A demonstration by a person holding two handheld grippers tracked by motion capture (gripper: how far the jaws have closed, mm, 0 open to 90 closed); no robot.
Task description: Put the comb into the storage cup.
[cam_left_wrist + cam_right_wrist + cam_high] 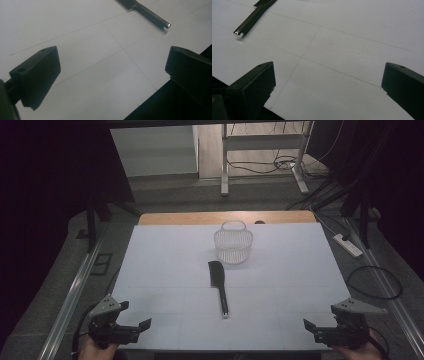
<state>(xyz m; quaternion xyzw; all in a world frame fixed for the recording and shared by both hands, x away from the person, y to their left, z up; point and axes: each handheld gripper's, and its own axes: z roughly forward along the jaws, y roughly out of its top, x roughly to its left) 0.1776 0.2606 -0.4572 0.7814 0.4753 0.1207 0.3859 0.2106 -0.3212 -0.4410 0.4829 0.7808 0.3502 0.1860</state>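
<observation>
A black comb (218, 282) was laid flat near the middle of the white table (150, 270), untouched by either claw. Its long axis ran nearly along the table's depth, slightly slanted: the broad toothed head pointed toward the far edge and the slim handle toward the person, ending in a small shiny tip. In the left gripper view the handle (152, 15) was seen at the top, its tip aimed down and to the right; in the right gripper view the same handle (252, 18) was seen at the upper left, its tip aimed down and to the left.

Just beyond the head, apart from it, a small white wire basket (233, 244) with a loop handle was stood upright; it was judged to be the likely receptacle, the comb having been set in line with it.

The left claw (134, 327) was held at the near left corner of the table, its jaws spread wide with nothing between them. The right claw (320, 330) was held at the near right corner, likewise released and empty. Both were turned inward toward the comb, well apart from it, which was read as a ready stance before a reach.
</observation>
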